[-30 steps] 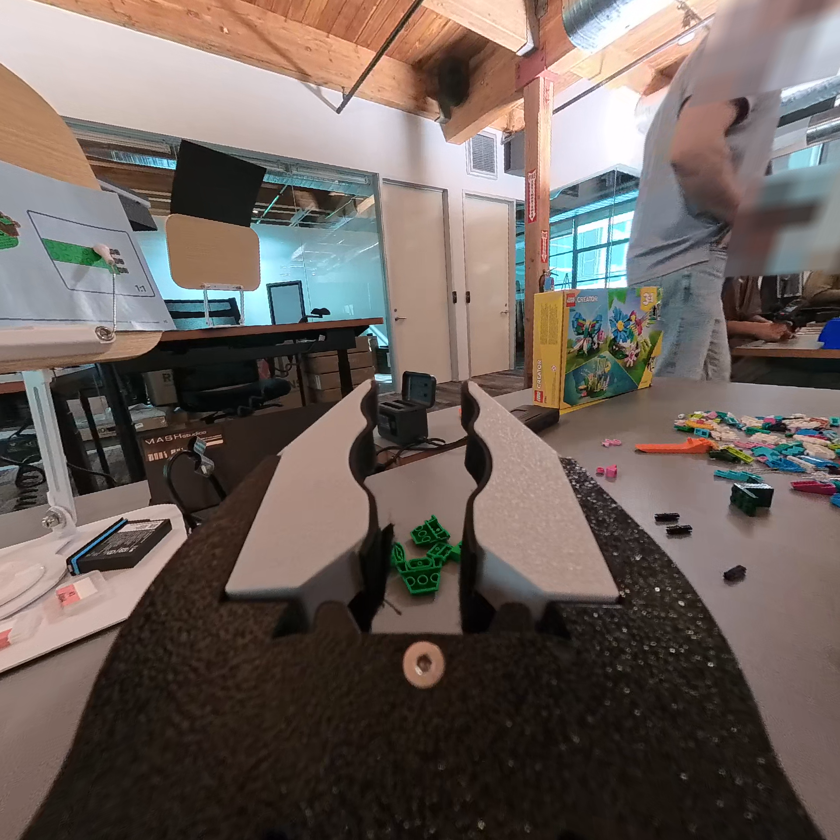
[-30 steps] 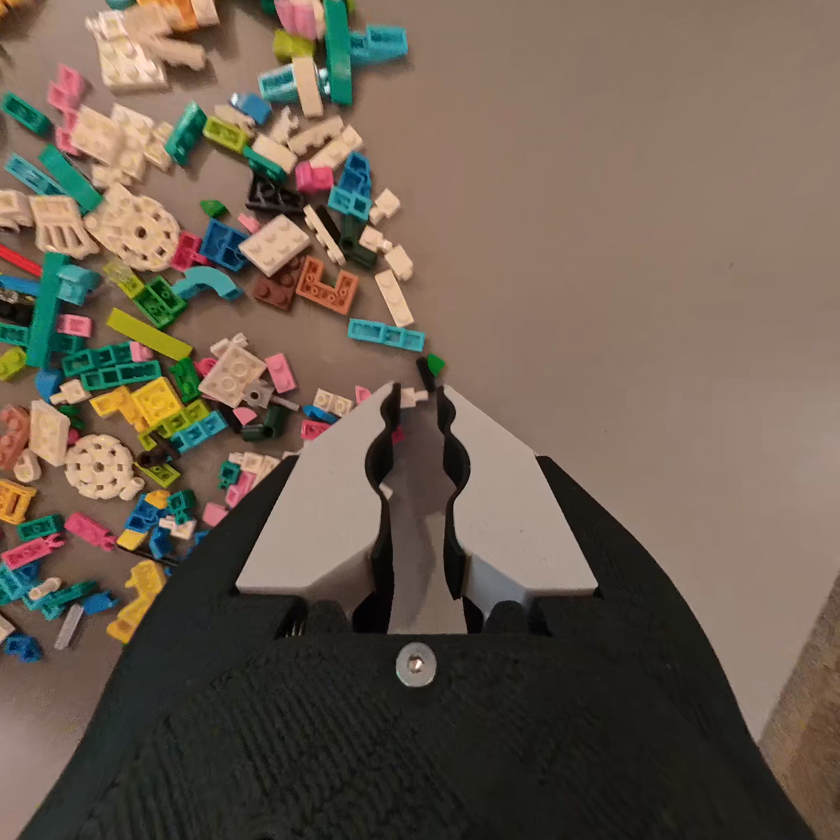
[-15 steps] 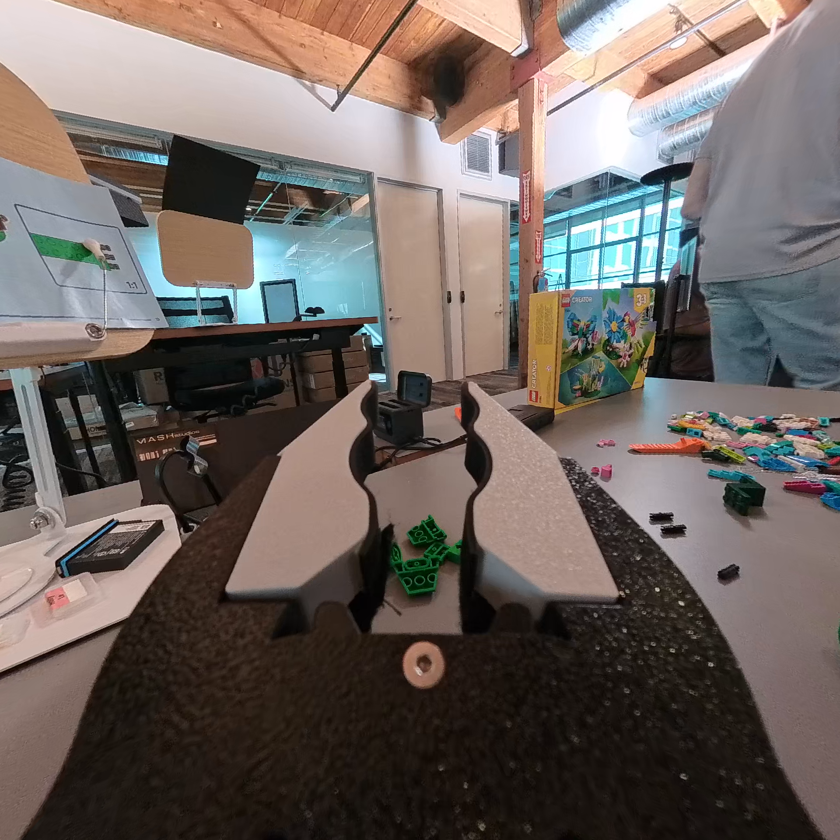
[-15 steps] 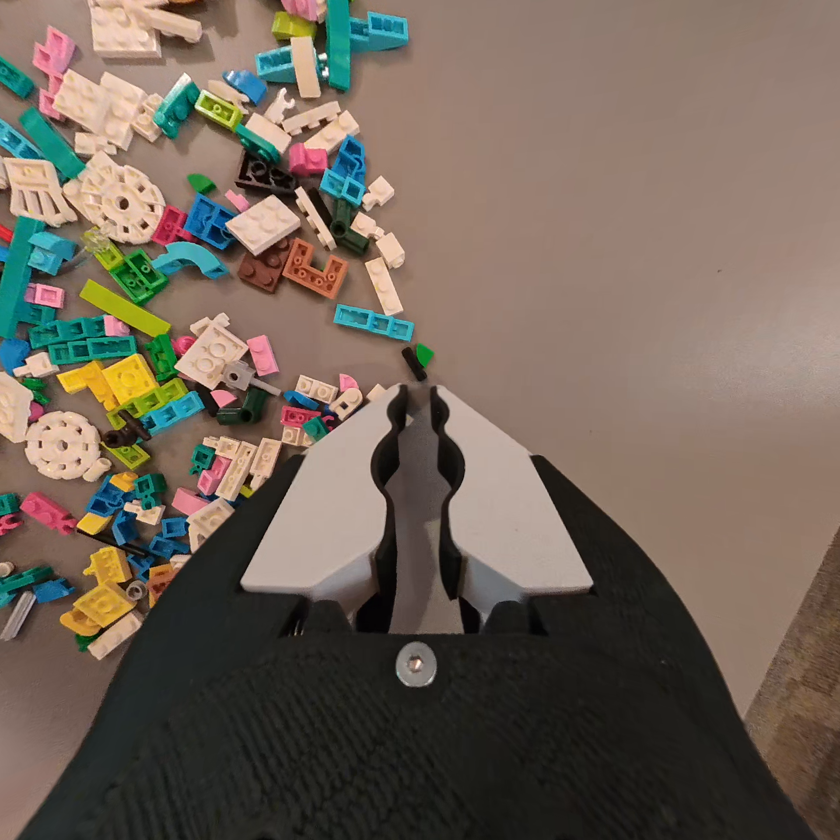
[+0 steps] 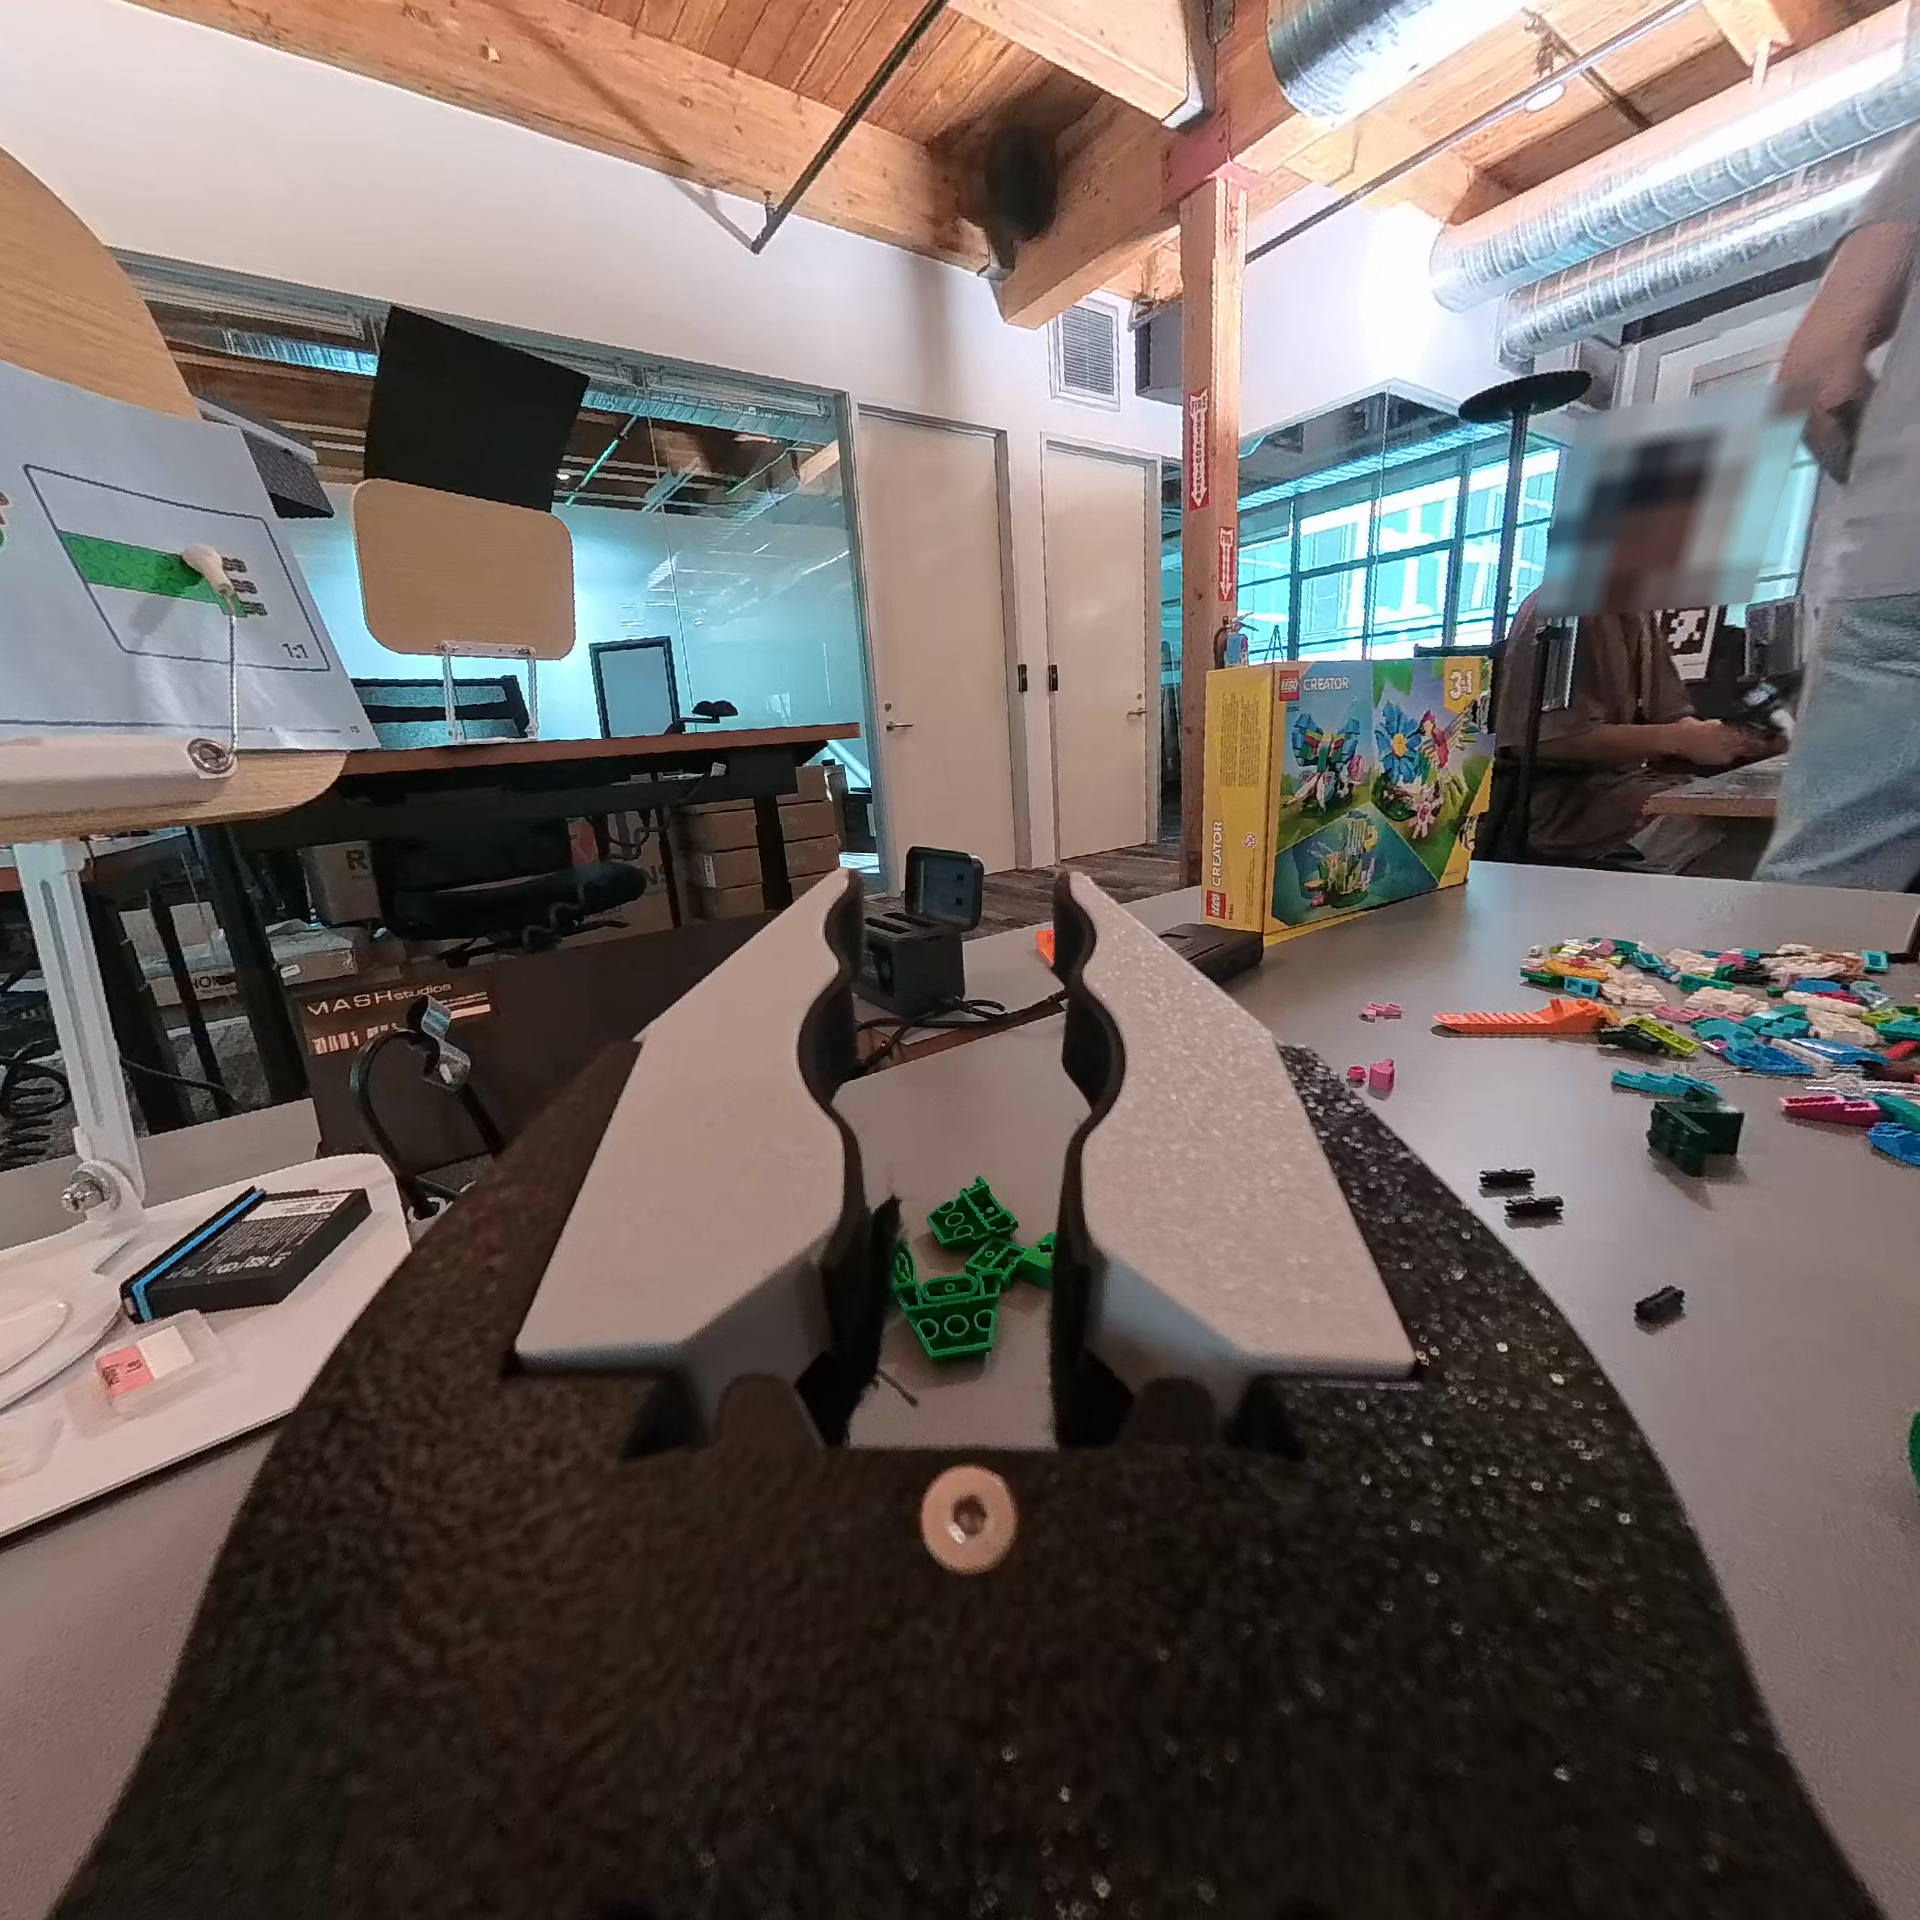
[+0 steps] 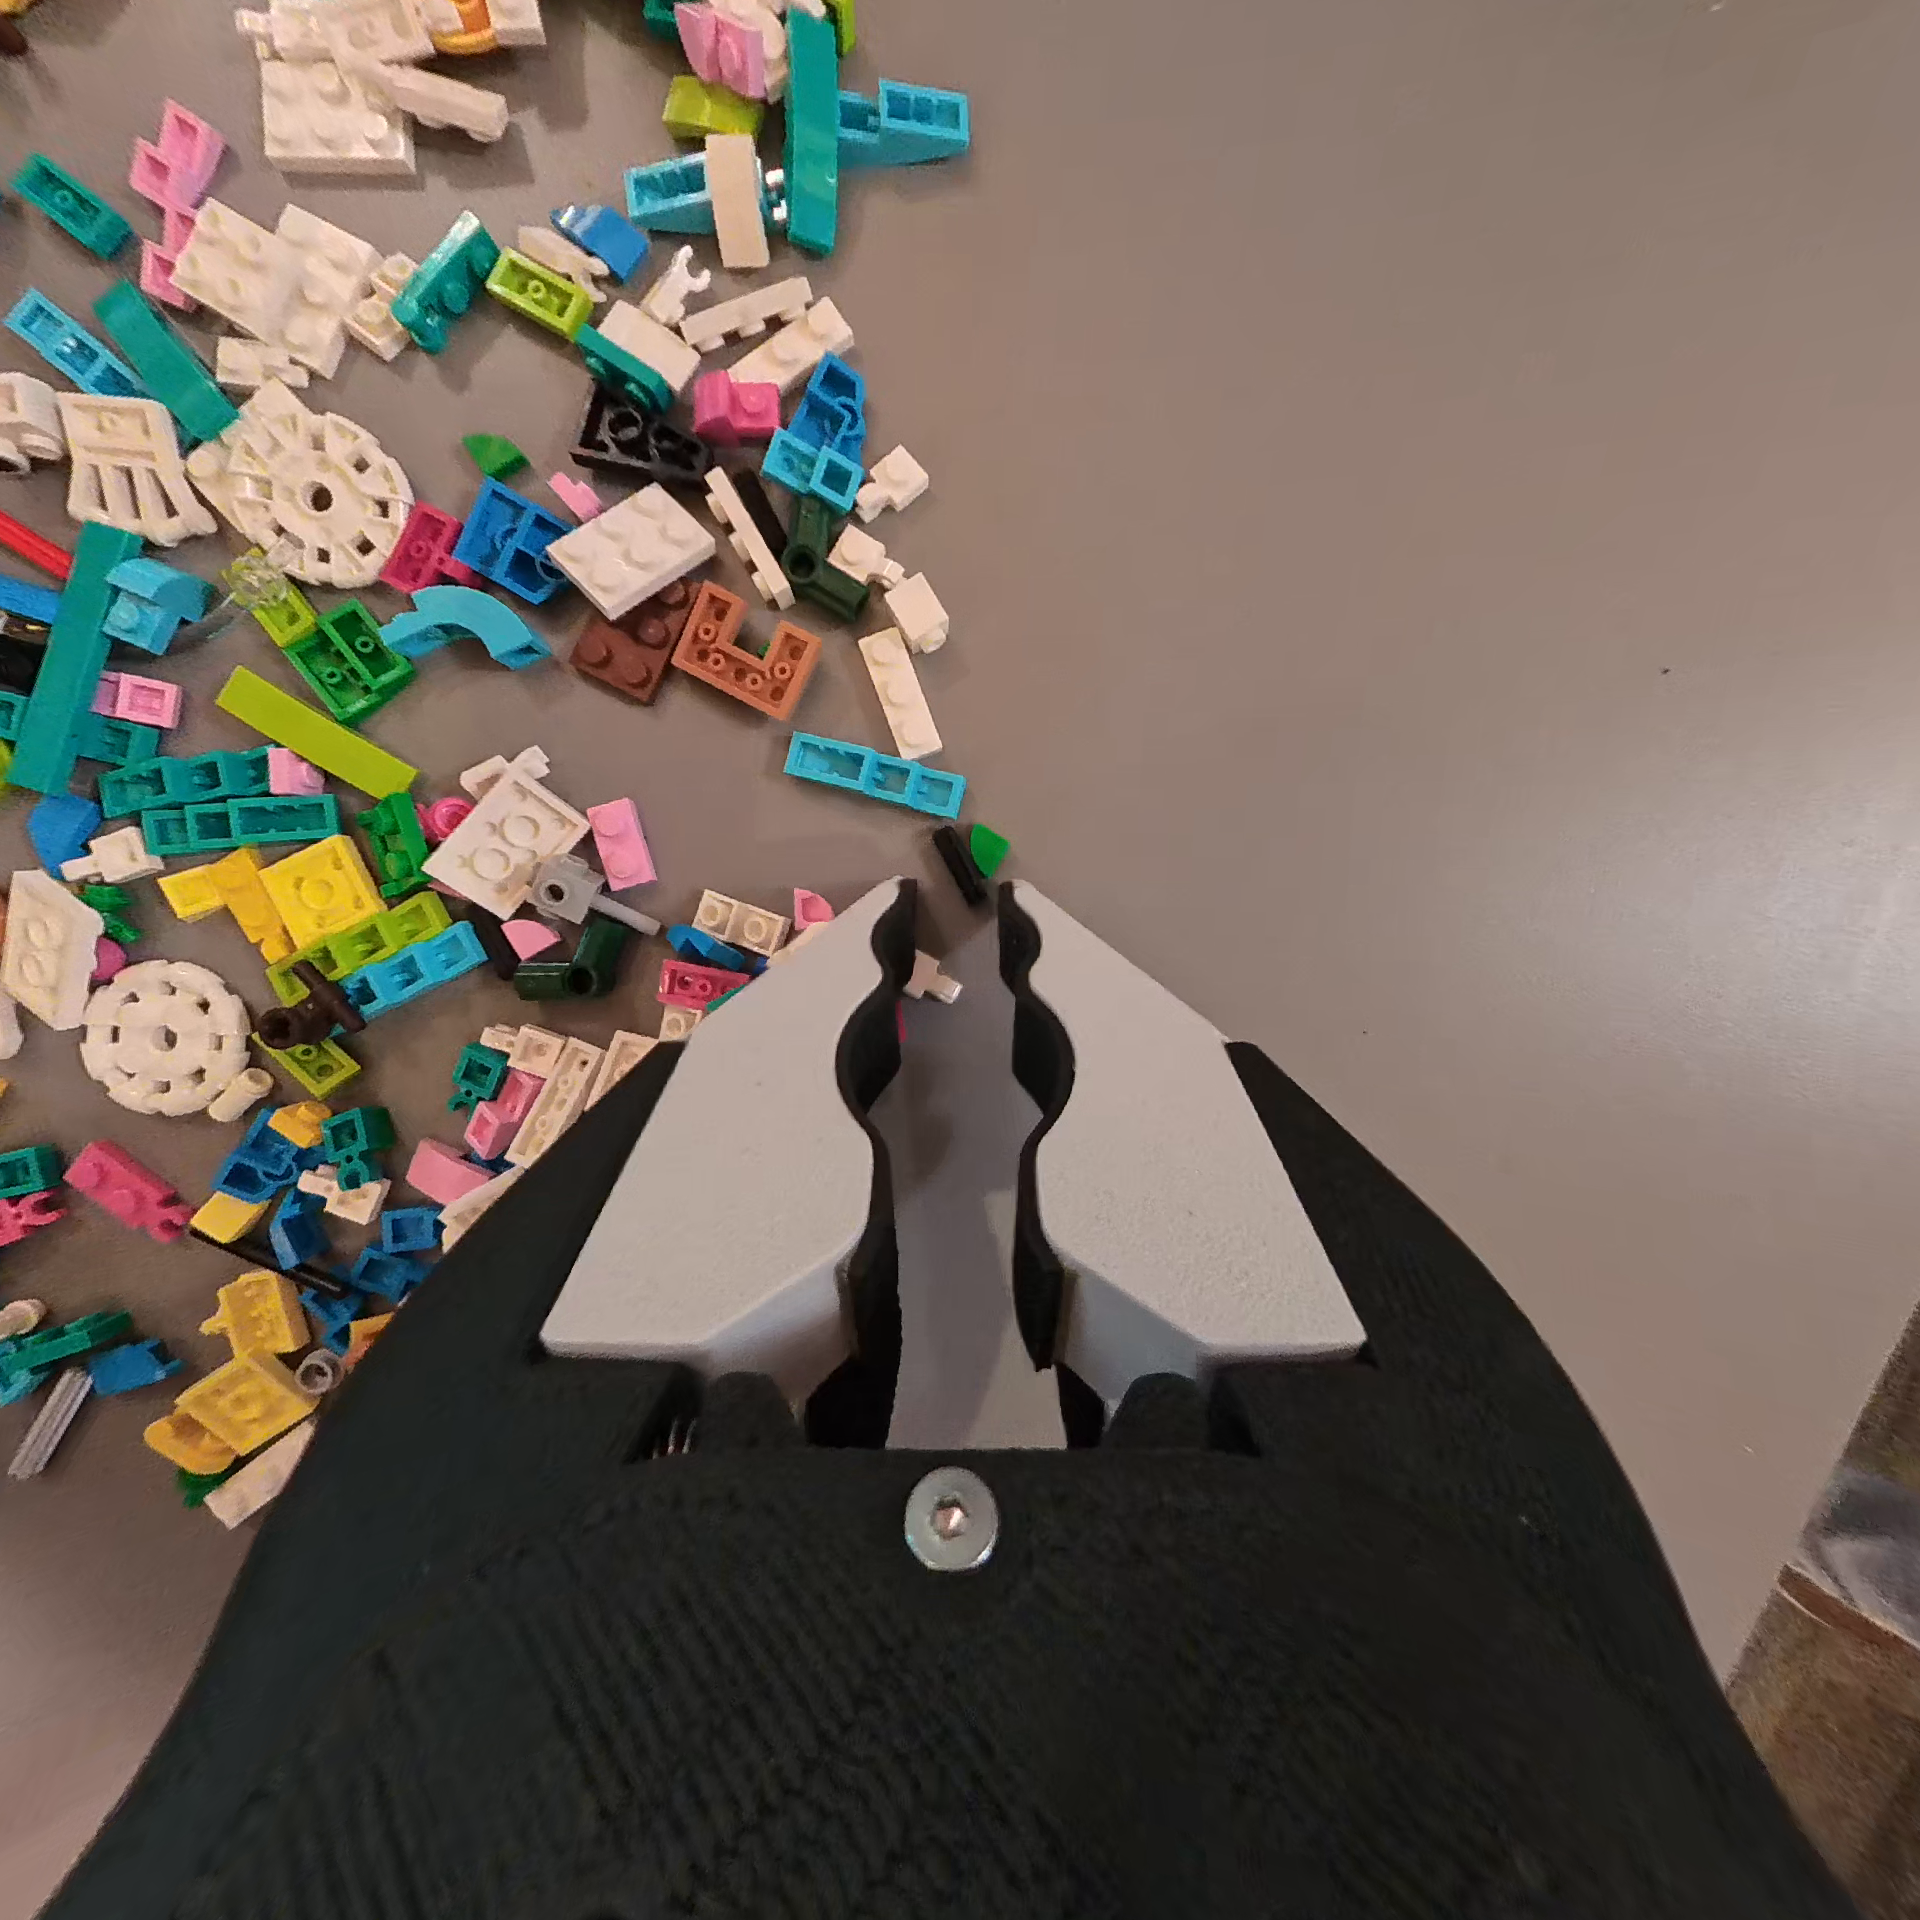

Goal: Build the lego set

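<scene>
On the grey tabletop (image 5: 1558,1403), seen from the left wrist camera, a white stand base (image 5: 260,1382) at the far left carries a black battery with a blue edge (image 5: 244,1259), under a tilted instruction sheet (image 5: 156,613) clipped to a wooden board. Further right, the left gripper (image 5: 956,904) lies low over the table with its two grey fingers (image 5: 717,1143) set well apart, gripping nothing; a small cluster of bright green wedge-shaped lego plates (image 5: 961,1278) lies on the table between them, untouched. Beyond the fingertips stands a small black charger box (image 5: 920,935) with a cable. Right of it, an upright yellow lego set box (image 5: 1351,790) stands on the table, then an orange brick separator (image 5: 1517,1020), one dark green brick block (image 5: 1694,1138) and three short black pins (image 5: 1507,1177) just short of the loose pile. The room behind is an office with timber ceiling beams, silver ducts, glass partitions and two pale doors; two people are at the right edge.

From the right wrist camera, a wide scatter of mixed-colour lego pieces (image 6: 343,665) covers the left half of the table. The right gripper (image 6: 951,888) hovers at the pile's right edge, fingers parted by a narrow gap and empty. A small white clip piece (image 6: 935,980) shows between them, and a short black pin (image 6: 958,864) and a small green curved piece (image 6: 987,847) lie just past the tips.
</scene>
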